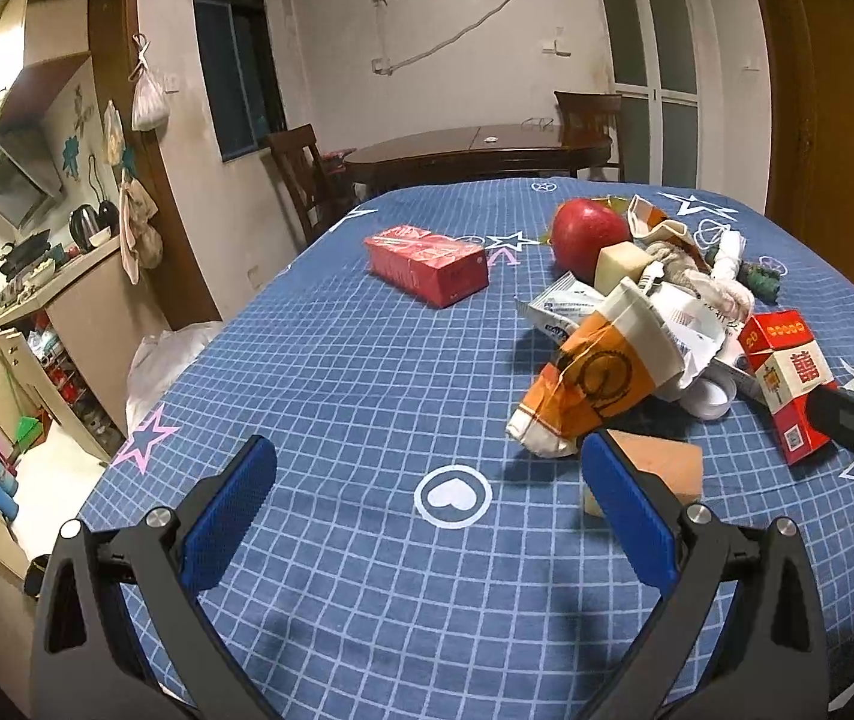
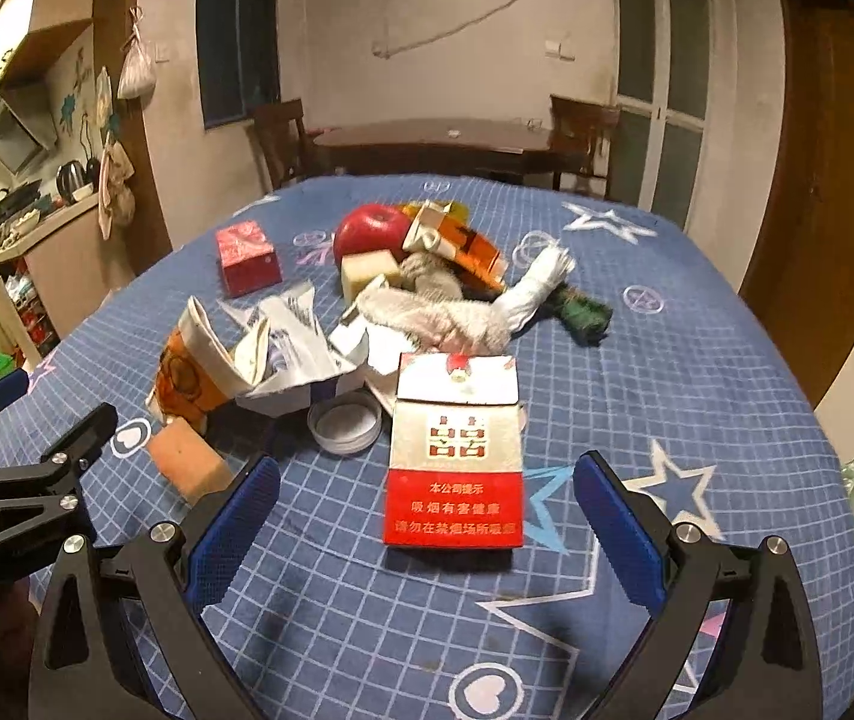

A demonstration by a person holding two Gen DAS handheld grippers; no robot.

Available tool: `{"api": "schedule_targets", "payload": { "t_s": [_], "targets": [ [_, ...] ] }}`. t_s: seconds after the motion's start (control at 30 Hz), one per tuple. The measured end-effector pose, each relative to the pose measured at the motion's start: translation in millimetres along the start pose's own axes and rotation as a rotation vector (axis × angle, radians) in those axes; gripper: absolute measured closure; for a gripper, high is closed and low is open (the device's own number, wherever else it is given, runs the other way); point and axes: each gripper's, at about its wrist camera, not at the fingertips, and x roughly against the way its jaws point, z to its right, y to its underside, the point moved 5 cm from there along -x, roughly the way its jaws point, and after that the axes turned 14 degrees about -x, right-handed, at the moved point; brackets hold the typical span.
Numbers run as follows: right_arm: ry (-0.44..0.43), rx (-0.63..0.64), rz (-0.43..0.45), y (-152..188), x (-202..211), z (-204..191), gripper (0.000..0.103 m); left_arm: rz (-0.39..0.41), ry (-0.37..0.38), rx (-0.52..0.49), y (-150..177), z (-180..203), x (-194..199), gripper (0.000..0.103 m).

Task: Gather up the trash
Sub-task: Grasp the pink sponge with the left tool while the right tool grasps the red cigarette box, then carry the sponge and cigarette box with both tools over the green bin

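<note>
Red and white cardboard marks the cigarette pack (image 2: 454, 450), which is taken here as the landmark for everything else on the desk (image 2: 697, 360). It lies flat on the blue checked cloth, its long axis running straight away from the right tongs (image 2: 427, 531), with its red end nearest them. The right tongs are held wide apart and empty, and the near end of the pack is seen between the two blue pads, untouched. The right hand is therefore judged much the nearer for this piece of trash.

Just behind the pack, on its left, a round white lid (image 2: 345, 422) lies with its hollow side up. Further left of the pack a crushed orange paper cup (image 2: 190, 366) lies on its side, with crumpled white wrappers (image 2: 289, 336) between cup and pack. Behind the pack a pale rag (image 2: 445, 312) is heaped, and beyond that a red apple (image 2: 367, 228) and a pale block (image 2: 367, 270) are seen. A small red box (image 2: 245, 258) stands well apart to the far left.

The left tongs (image 1: 427, 507) are likewise spread and hold nothing. From them the pack (image 1: 787, 384) lies well off to the right, while the cup (image 1: 592, 381) and a tan block (image 1: 661, 468) lie just beyond the right-hand pad.

The coming move is judged to turn on a short straight advance of the right tongs along the pack's long axis, so that its narrow width is closed upon. No bin can be made out.
</note>
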Motion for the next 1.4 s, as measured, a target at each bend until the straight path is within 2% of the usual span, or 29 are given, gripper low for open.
{"api": "schedule_targets", "payload": {
  "t_s": [0.1, 0.2, 0.33, 0.37, 0.4, 0.57, 0.7, 0.77, 0.93, 1.0, 1.07, 1.2, 1.4],
  "targets": [
    [0.005, 0.010, -0.024, 0.1, -9.6, -2.5, 0.008, -0.006, 0.016, 0.010, 3.0, -4.5, -0.7, 0.005],
    [0.020, 0.031, -0.048, 0.4, -20.2, -4.2, 0.019, -0.015, 0.042, 0.020, 5.2, -7.9, -0.7, 0.005],
    [0.016, 0.006, -0.102, 2.4, -33.1, 1.4, 0.029, 0.002, 0.095, 0.016, 4.6, -4.7, 3.9, 0.005],
    [0.016, -0.001, -0.112, 3.4, -36.0, 3.2, 0.034, 0.008, 0.117, 0.010, 4.1, -1.9, 5.5, 0.005],
    [0.018, -0.003, -0.119, 3.8, -37.3, 4.6, 0.045, 0.011, 0.137, 0.005, 3.8, 0.6, 5.8, 0.005],
    [-0.045, -0.054, -0.088, 1.1, -26.0, 14.0, 0.045, 0.021, 0.299, -0.022, 2.2, 22.2, 11.0, 0.005],
    [-0.053, -0.096, -0.050, 0.0, -9.3, 22.9, 0.045, 0.015, 0.372, -0.047, -2.0, 43.2, 4.9, 0.010],
    [-0.056, -0.113, -0.037, -0.3, -1.4, 28.1, 0.045, -0.012, 0.391, -0.053, -2.9, 52.8, -4.1, 0.017],
    [-0.055, -0.144, -0.012, -0.6, 13.7, 40.9, 0.045, -0.059, 0.448, -0.033, -8.3, 69.2, -24.4, 0.026],
    [-0.062, -0.155, -0.012, 0.9, 17.5, 44.1, 0.045, -0.077, 0.457, -0.024, -9.1, 71.7, -30.7, 0.034],
    [-0.062, -0.156, -0.008, 2.6, 19.0, 46.4, 0.045, -0.104, 0.477, -0.023, -7.2, 74.5, -34.9, 0.053],
    [-0.069, -0.152, -0.001, 5.8, 22.1, 46.6, 0.045, -0.090, 0.470, -0.020, -5.5, 72.6, -28.2, 0.055],
    [-0.082, -0.138, 0.012, 11.5, 30.9, 44.9, 0.045, -0.082, 0.502, -0.018, 2.4, 65.8, -8.2, 0.056]
  ]
}}
